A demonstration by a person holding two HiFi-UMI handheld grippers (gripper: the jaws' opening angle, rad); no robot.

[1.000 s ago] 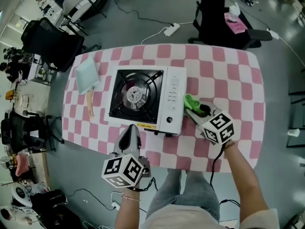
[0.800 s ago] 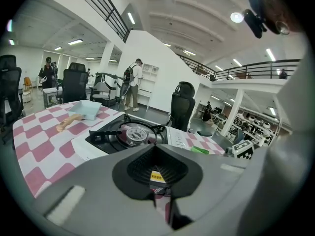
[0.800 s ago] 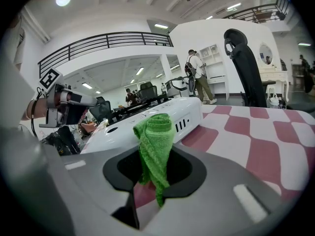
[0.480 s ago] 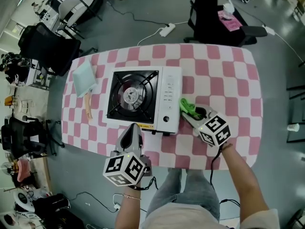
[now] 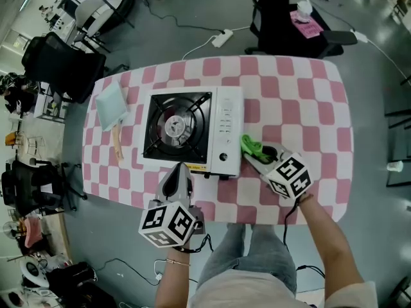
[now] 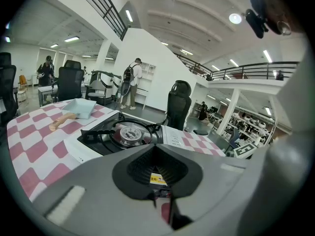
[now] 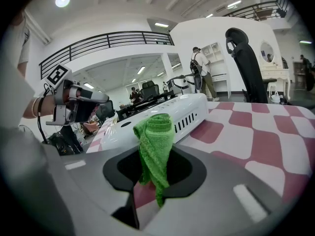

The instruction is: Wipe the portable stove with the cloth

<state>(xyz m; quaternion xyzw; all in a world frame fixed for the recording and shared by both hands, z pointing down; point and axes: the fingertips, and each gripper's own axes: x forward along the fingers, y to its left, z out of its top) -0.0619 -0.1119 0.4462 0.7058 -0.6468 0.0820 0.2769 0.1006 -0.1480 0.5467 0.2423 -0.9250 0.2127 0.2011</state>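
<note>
1 forearm (image 5: 324, 236) angled fwd-L | R hand-held gripper (image 5: 252, 158) pinches cloth (image 5: 253, 146) by stove (image 5: 192, 130)

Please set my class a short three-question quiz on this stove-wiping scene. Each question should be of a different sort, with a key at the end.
1. True or false: the right tool grips the green cloth.
2. Where is the cloth? A. On the burner. B. Beside the portable stove. C. On the floor.
3. Fill in: the ___ tool, near the stove's front edge, holds nothing.
Key: 1 true; 2 B; 3 left tool.
</note>
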